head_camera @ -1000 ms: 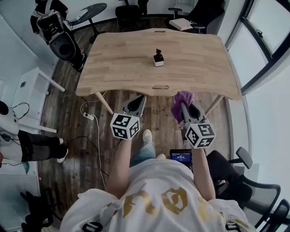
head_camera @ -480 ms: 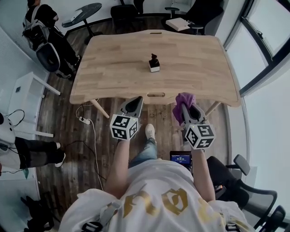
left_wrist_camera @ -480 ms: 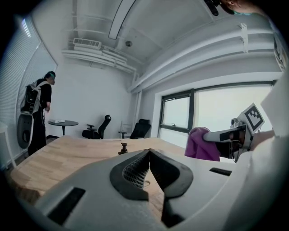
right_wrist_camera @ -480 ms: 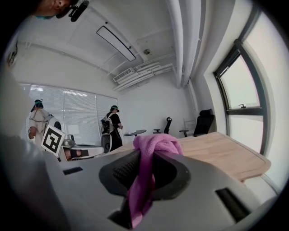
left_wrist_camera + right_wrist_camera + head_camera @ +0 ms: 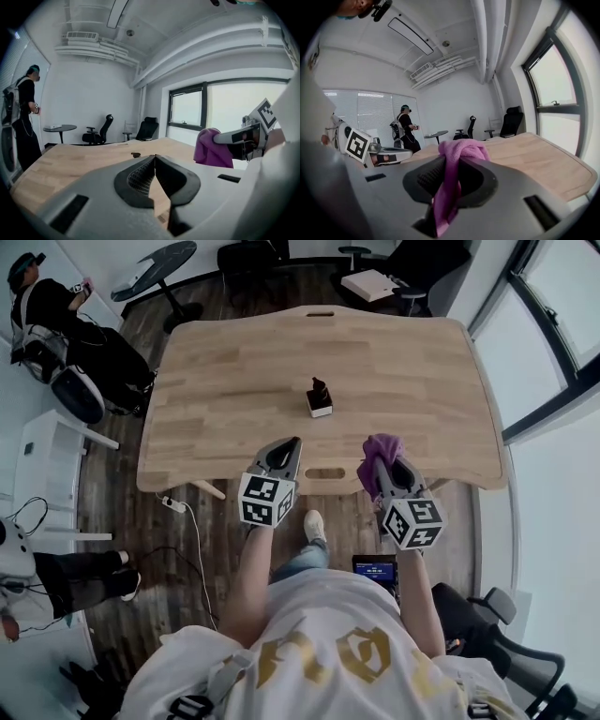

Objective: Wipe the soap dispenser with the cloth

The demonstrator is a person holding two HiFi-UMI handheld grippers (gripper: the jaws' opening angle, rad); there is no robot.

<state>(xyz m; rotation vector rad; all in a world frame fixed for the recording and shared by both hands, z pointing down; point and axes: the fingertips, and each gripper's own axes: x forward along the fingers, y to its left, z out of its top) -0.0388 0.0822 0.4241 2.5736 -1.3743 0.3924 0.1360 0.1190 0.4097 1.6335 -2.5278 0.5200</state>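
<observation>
Two tools: left tool (image 5: 286, 448) and right tool (image 5: 392, 465), side by side with their tips over the near edge of the bench (image 5: 216, 381).
Left tool: jaws pressed together, nothing between them.
Right tool: clenched on the cloth (image 5: 379, 444), which bunches over its tips and hangs down between the jaws.
One soap dispenser (image 5: 319, 399): upright near the middle of the bench, white base, dark pump top, apart from both tools.
One cloth: purple, held off the bench.
One bench: pale wood planks, curved edges, a slot cut near the front edge and another near the far edge.
Floor (image 5: 122, 474): dark boards, one white power strip (image 5: 171, 505) with its cable below the bench's left corner.
Room: white walls, large windows (image 5: 562, 296) along the right, two black office chairs (image 5: 97, 130) and one small round table (image 5: 61, 127) beyond the bench, one person (image 5: 22, 117) with a backpack standing at the far left.
</observation>
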